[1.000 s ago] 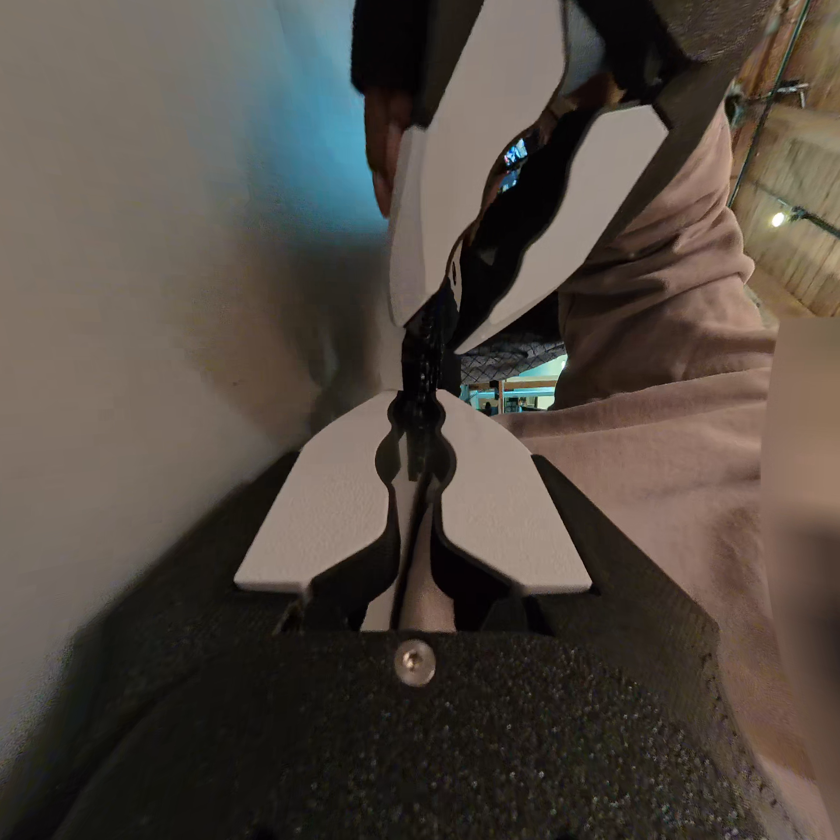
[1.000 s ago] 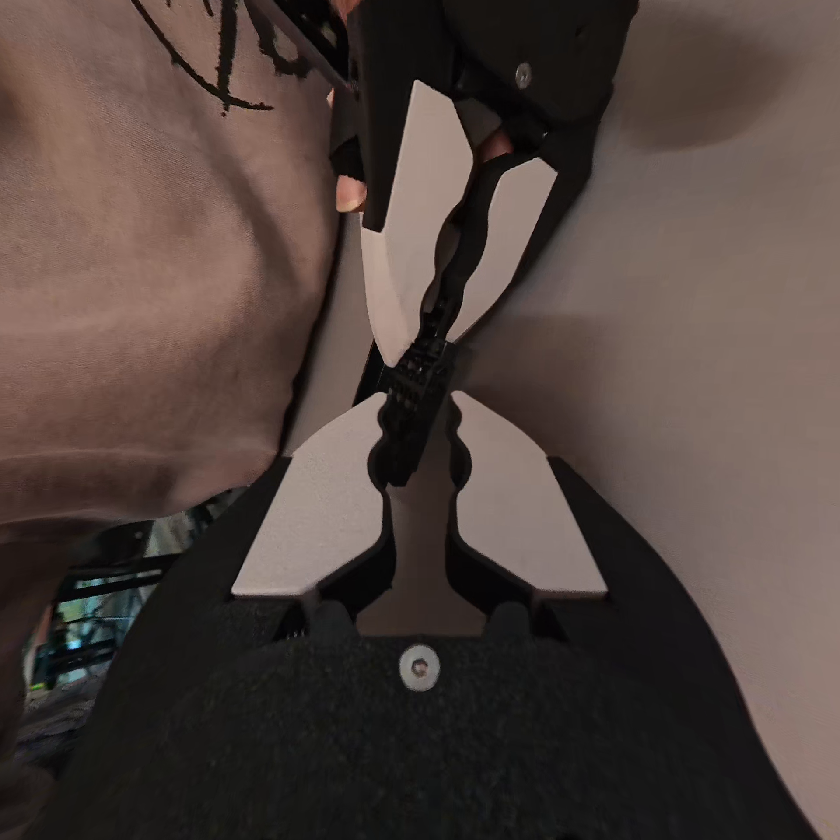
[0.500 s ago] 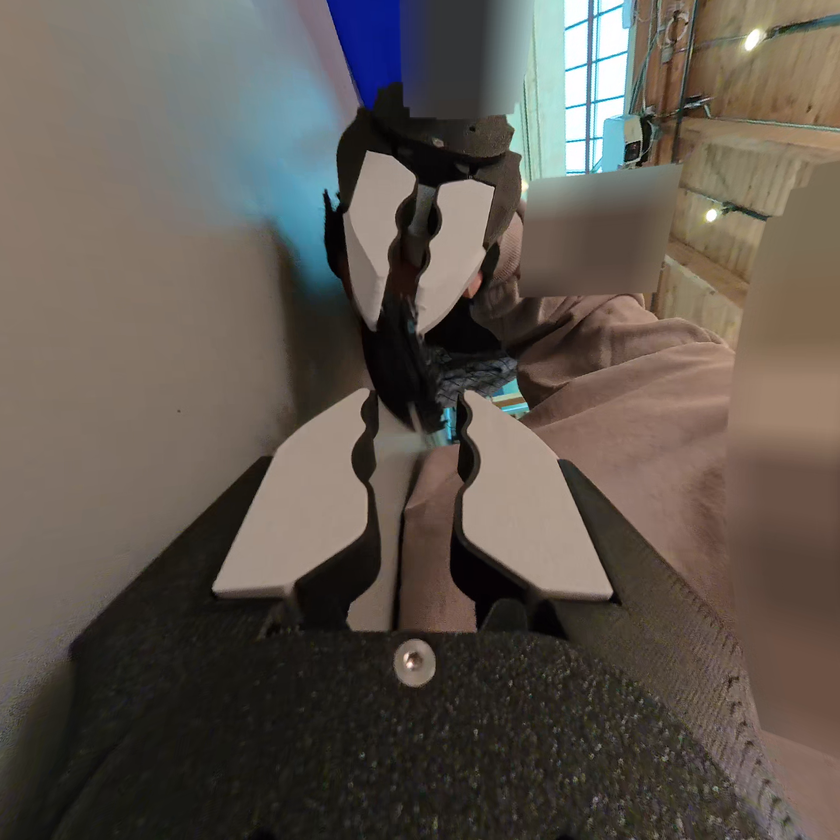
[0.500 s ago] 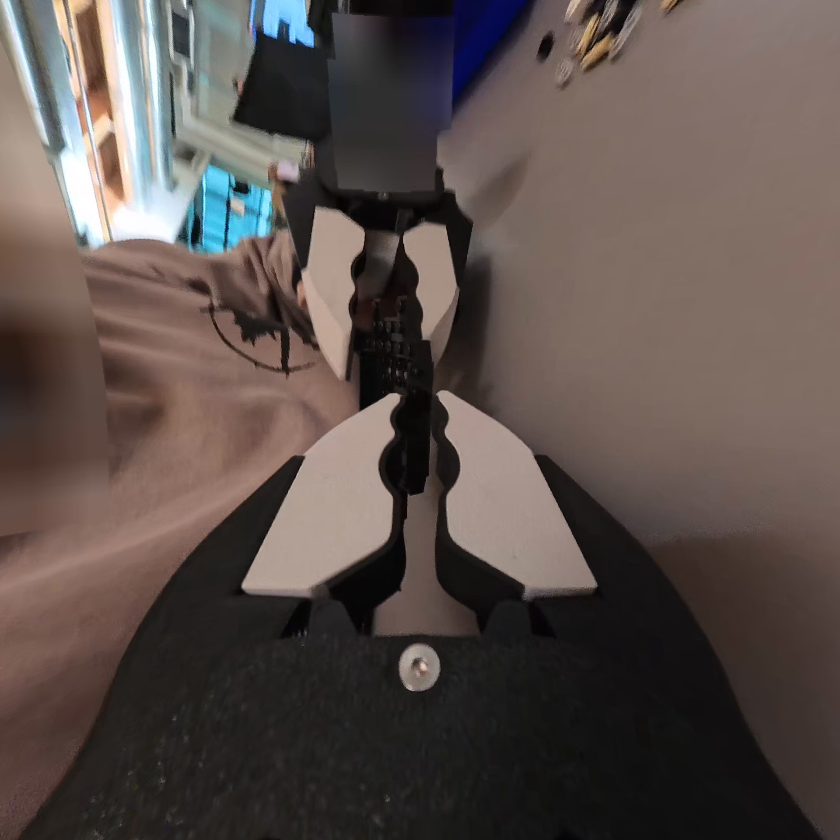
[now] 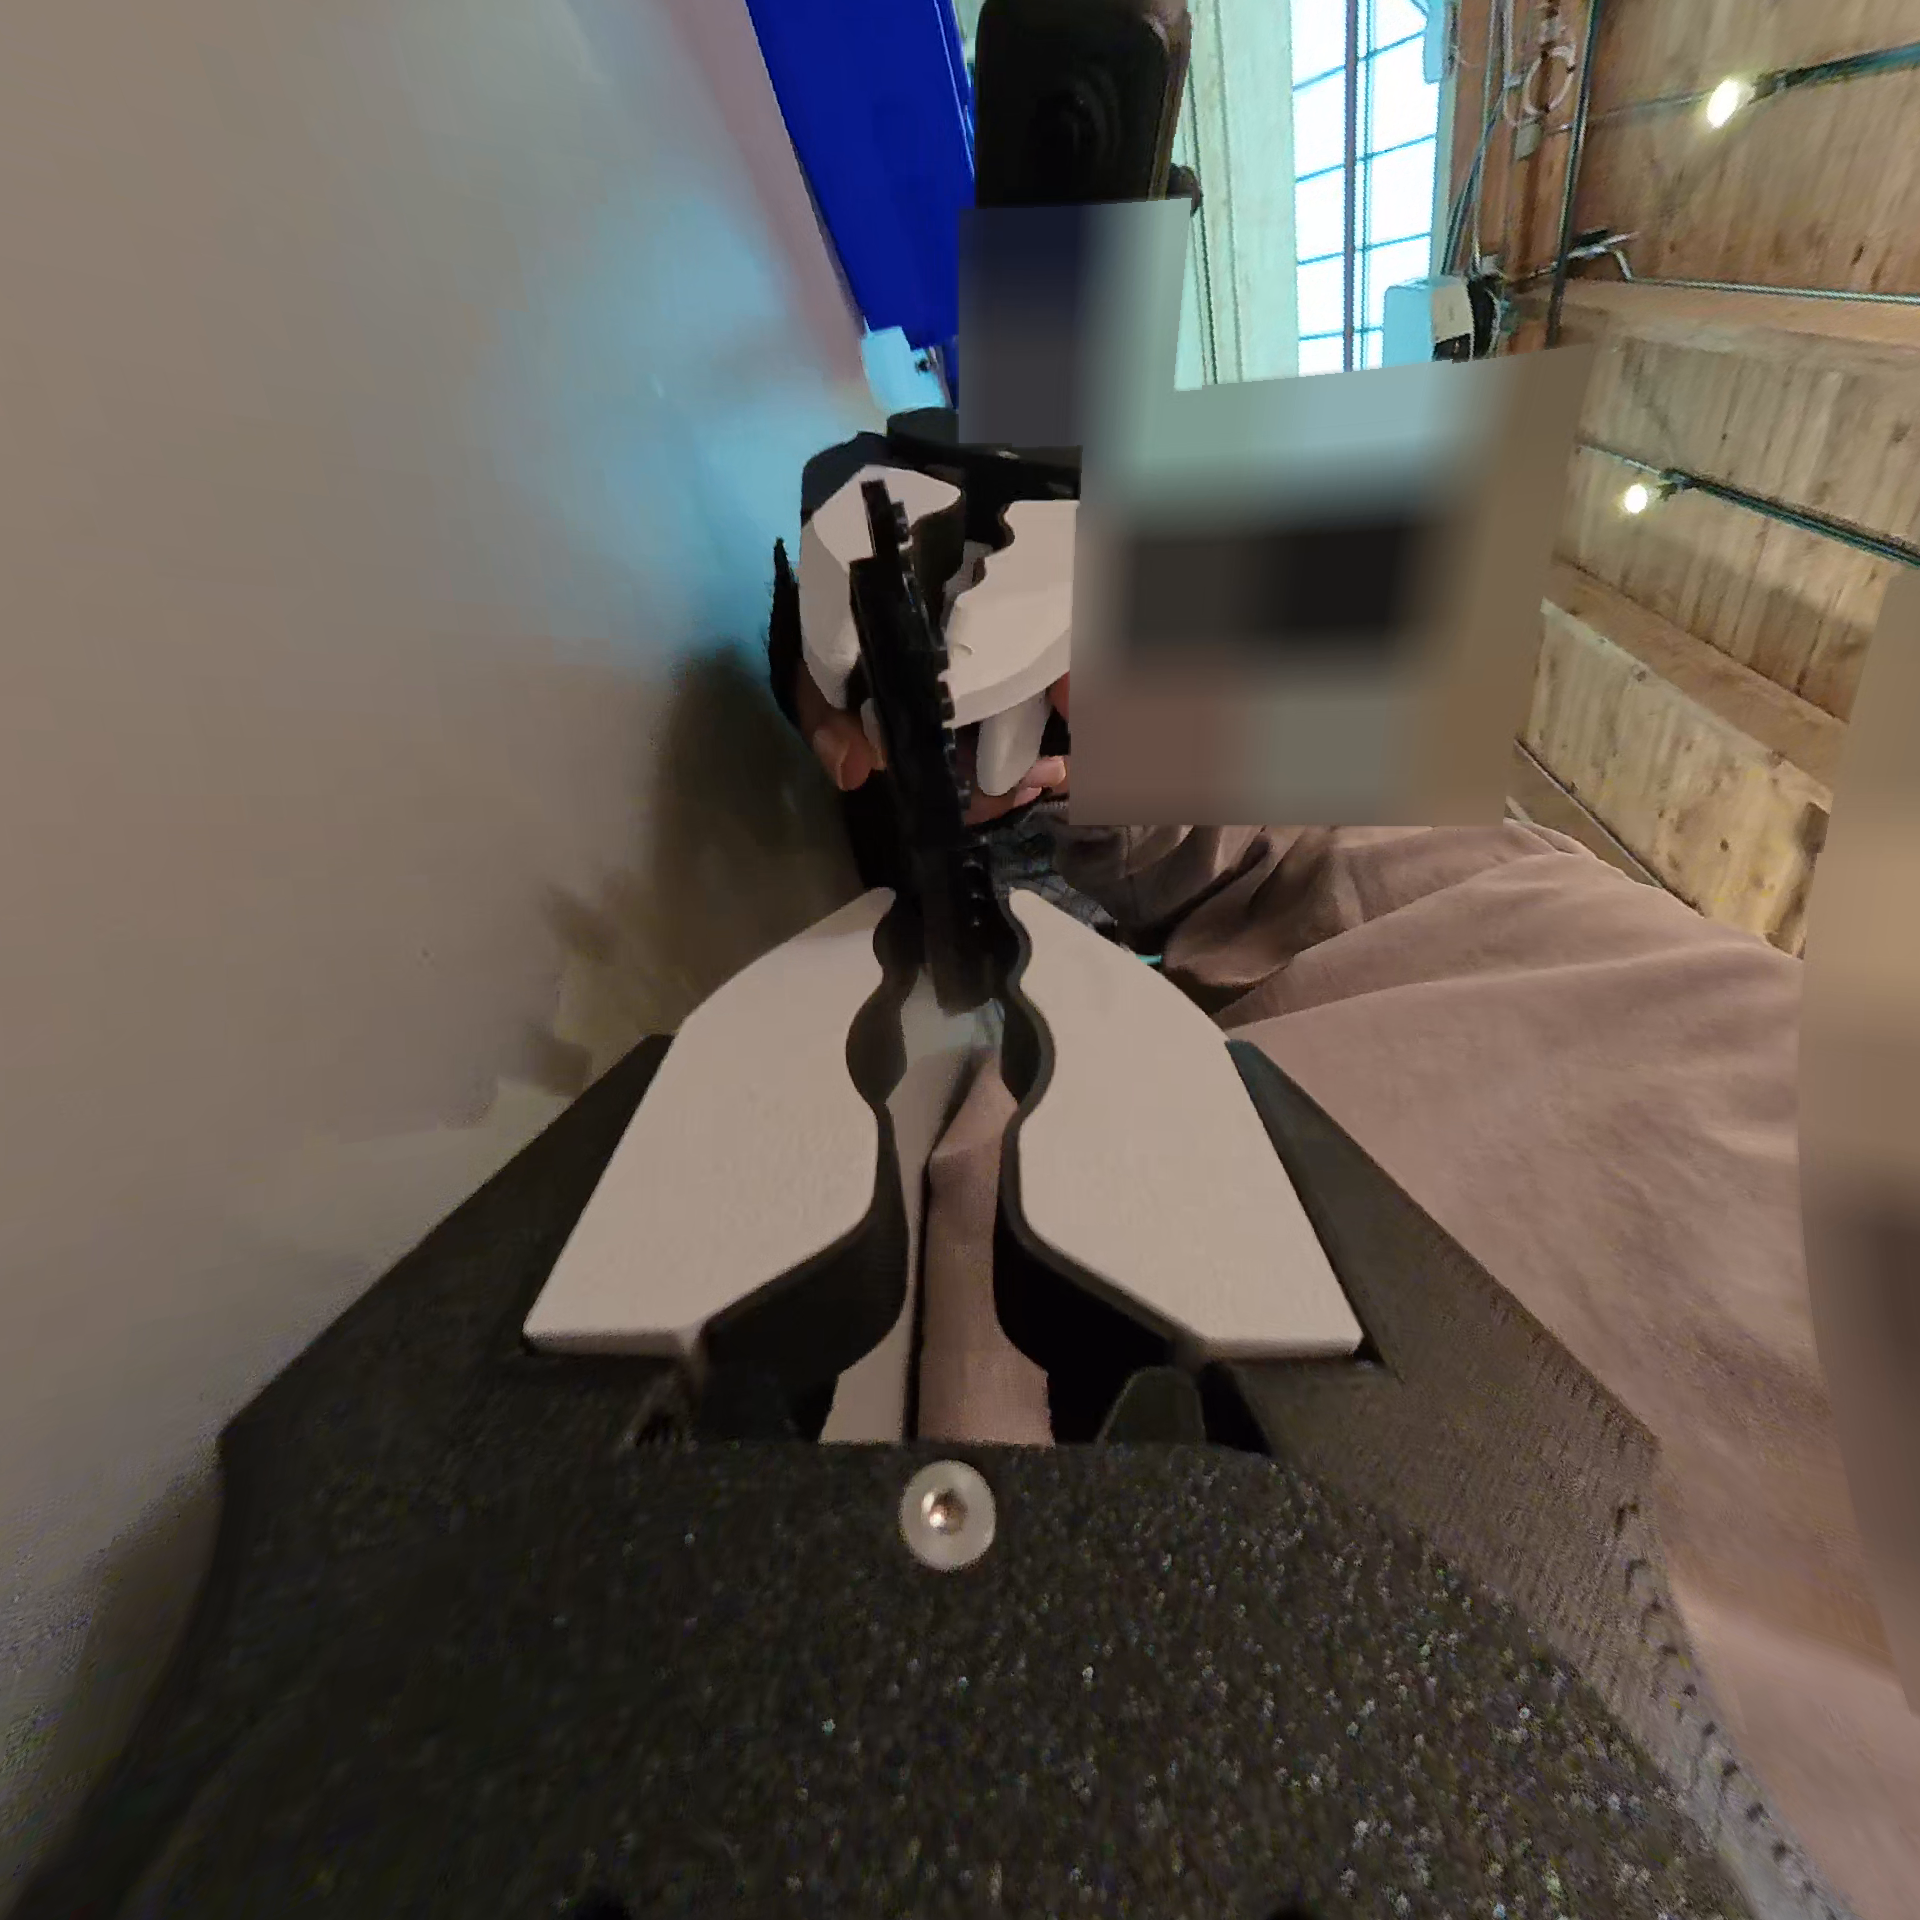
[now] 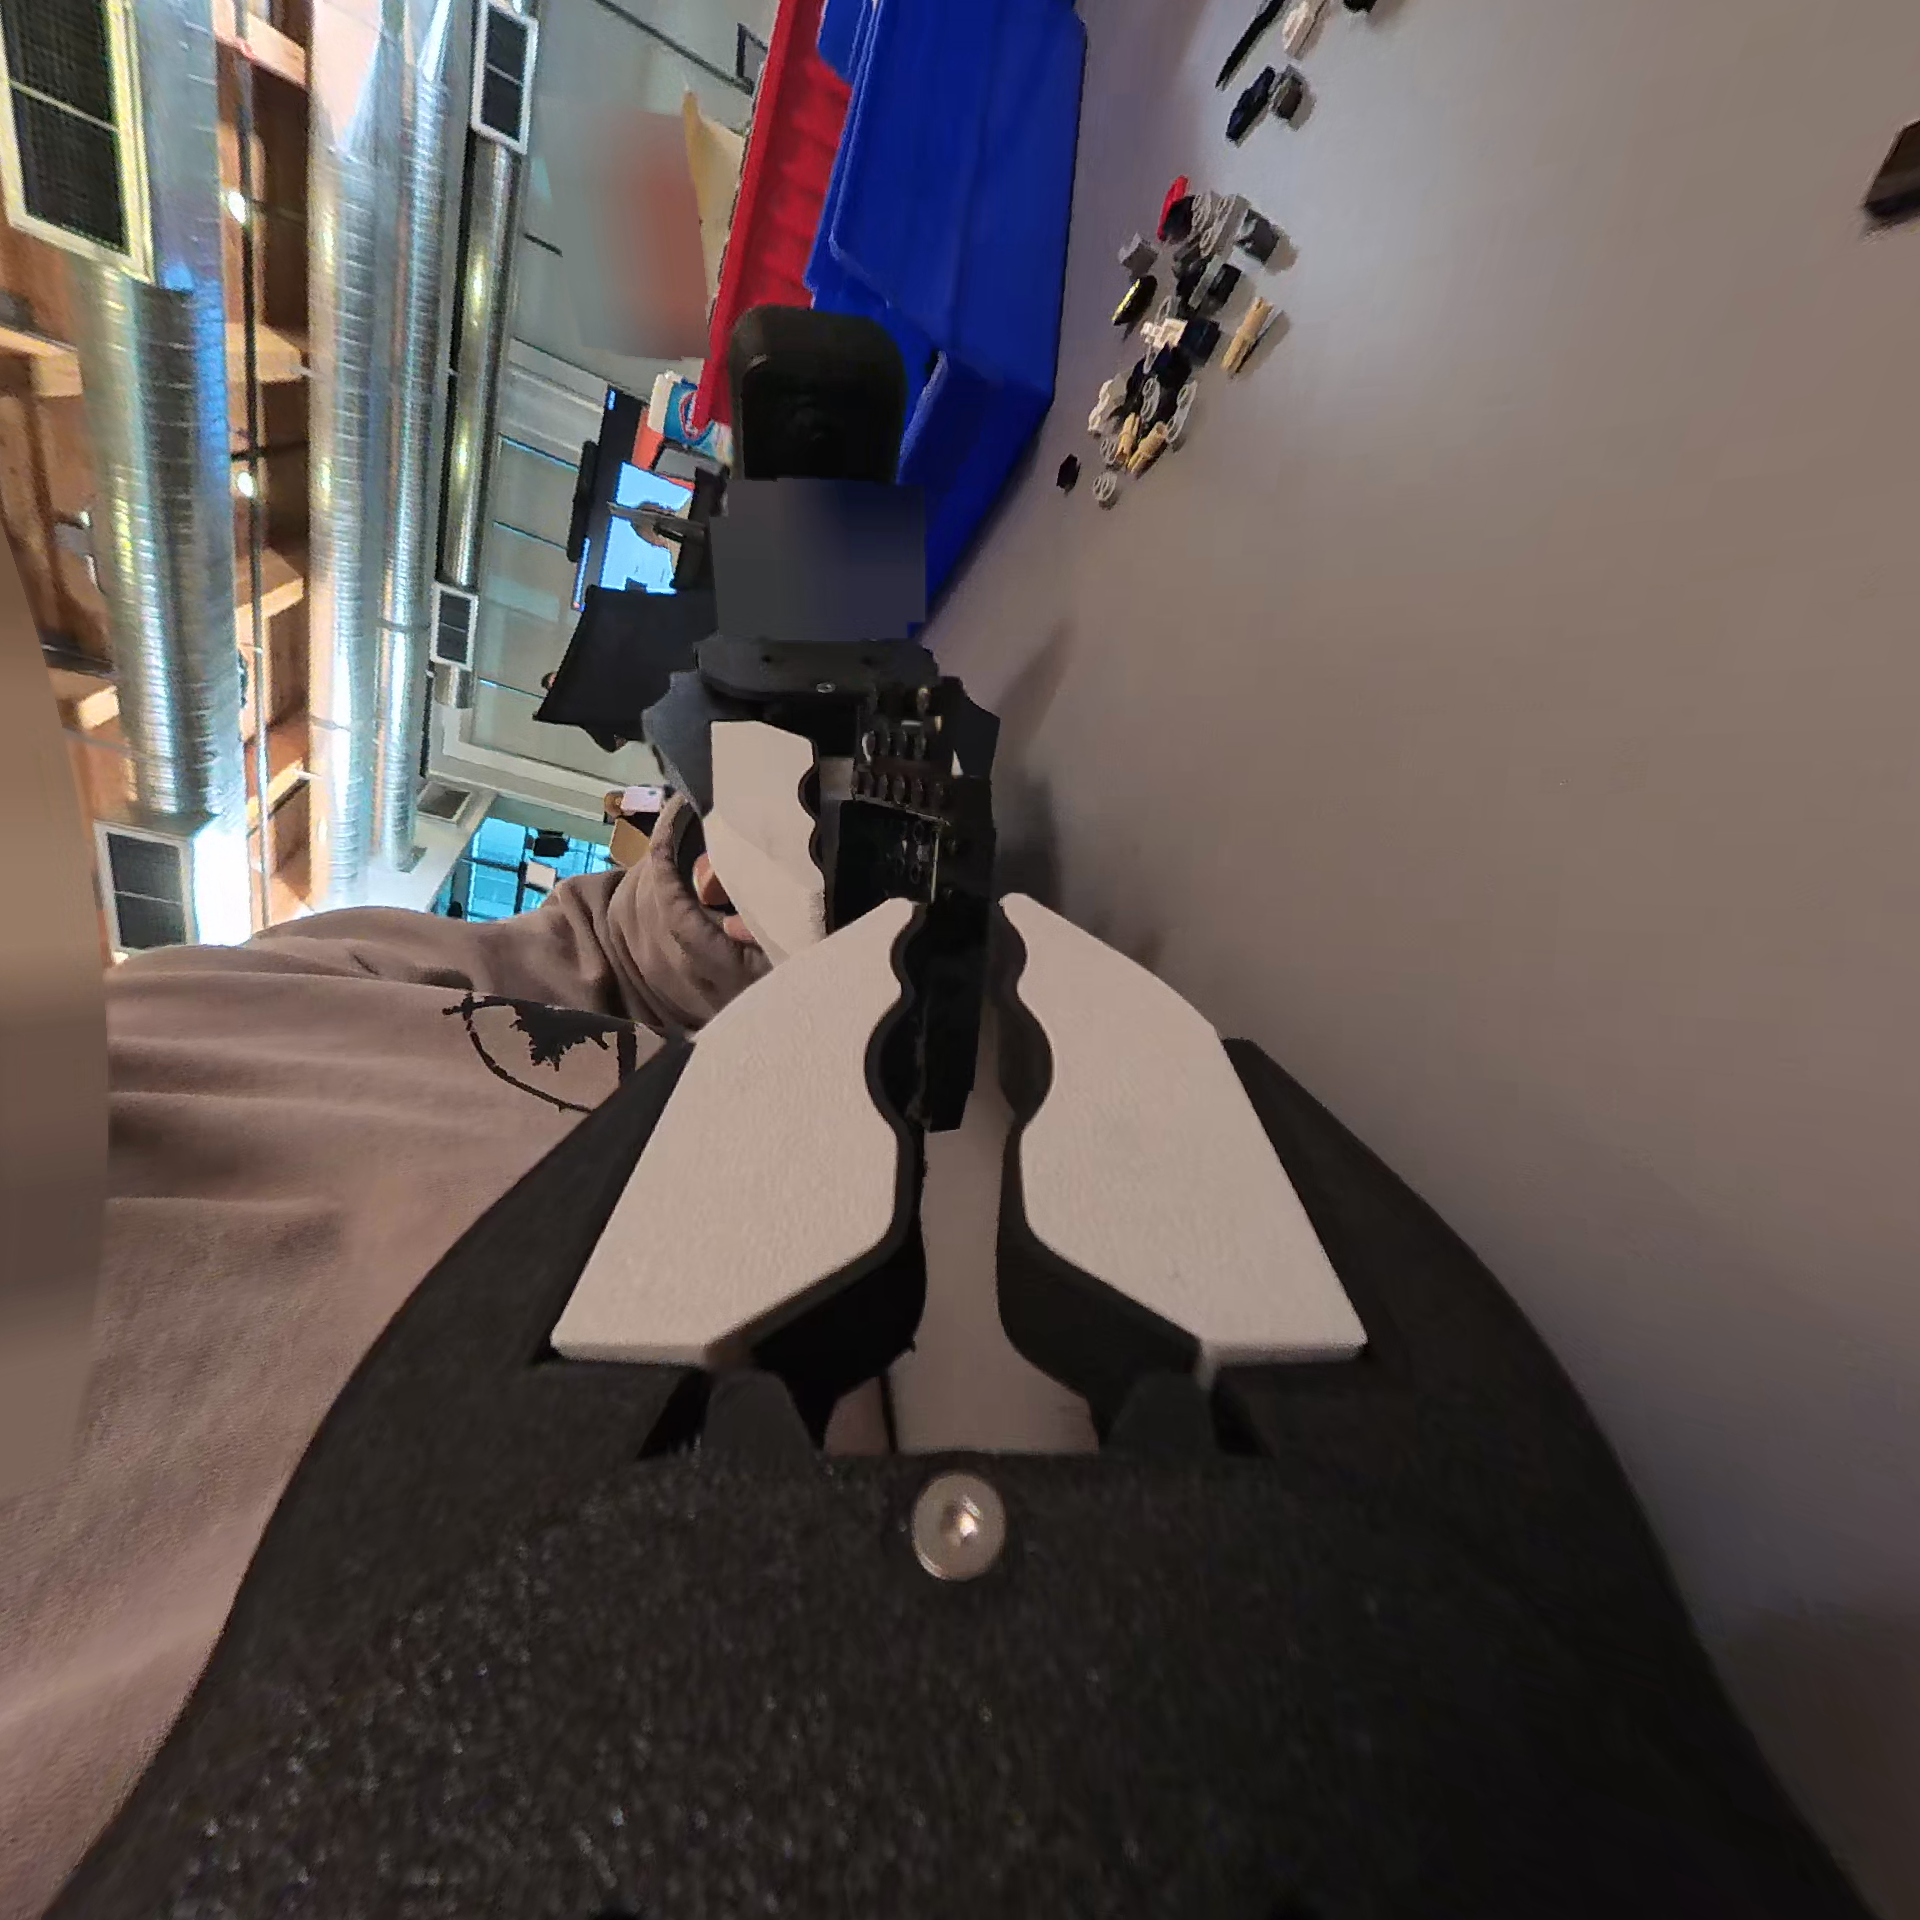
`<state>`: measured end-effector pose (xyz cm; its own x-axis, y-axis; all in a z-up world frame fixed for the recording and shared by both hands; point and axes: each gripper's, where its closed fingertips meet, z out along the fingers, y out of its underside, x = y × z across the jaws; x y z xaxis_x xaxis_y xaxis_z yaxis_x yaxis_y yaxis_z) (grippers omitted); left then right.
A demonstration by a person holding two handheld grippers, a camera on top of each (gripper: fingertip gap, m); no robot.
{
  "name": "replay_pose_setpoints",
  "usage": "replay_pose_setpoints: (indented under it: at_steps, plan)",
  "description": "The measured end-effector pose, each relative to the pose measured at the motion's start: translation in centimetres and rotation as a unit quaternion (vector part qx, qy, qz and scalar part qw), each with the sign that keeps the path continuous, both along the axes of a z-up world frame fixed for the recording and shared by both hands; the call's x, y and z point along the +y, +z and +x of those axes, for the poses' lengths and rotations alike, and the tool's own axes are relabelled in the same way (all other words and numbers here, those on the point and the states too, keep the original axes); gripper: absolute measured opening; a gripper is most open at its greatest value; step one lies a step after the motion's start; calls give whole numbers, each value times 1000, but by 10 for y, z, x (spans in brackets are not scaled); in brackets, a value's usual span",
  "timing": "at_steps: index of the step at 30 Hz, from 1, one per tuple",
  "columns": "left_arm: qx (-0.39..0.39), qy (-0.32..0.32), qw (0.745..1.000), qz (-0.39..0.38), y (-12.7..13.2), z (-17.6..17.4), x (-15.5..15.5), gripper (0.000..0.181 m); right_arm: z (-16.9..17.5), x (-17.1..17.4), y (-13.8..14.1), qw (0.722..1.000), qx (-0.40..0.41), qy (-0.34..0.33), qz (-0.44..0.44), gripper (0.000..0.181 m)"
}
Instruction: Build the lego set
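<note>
Between both tools, mid-frame, a black lego assembly (image 5: 914, 748) is held.
Left tool (image 5: 951, 940) and right tool (image 6: 956, 925) each pinch opposite ends above the grey bench (image 6: 1507, 831).

Left tongs (image 5: 951, 940) reclosed on black plate (image 5: 914, 748).

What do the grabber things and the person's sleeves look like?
Each gripper, left and right, has two white fingers with wavy black inner edges, on a rough black body with one silver screw. The sleeve is greyish-brown fabric.
</note>
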<state>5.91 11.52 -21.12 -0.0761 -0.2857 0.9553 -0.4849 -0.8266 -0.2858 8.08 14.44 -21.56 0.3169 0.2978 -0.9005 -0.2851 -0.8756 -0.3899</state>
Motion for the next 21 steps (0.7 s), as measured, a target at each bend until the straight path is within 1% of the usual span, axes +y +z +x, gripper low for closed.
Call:
replay_pose_setpoints:
  at_steps: [3, 5, 6, 8, 11, 16, 21]
  plan:
    - [3, -27, 1000, -3, -2, -3, -6, 12, -2, -7, 3, 999, -14, 36, 26, 13]
    - [1, -48, 999, -18, -1, -5, -11, 12, 0, -9, 2, 995, -51, 66, 53, 21]
    - [3, -58, 998, -17, -2, -5, -13, 12, 1, -10, 3, 993, -60, 79, 62, 21]
    - [8, -80, 997, -14, -3, -7, -18, 12, 1, -10, 8, 991, -61, 102, 68, 23]
    - [13, -111, 994, -9, -4, -11, -26, 12, 1, -11, 7, 983, -79, 150, 73, 24]
    - [23, -147, 989, -2, -6, -14, -34, 12, -13, -23, 10, 968, -70, 232, 60, 23]
    - [22, -162, 986, 8, -3, -16, -35, 12, -17, -22, 8, 965, -72, 243, 65, 13]
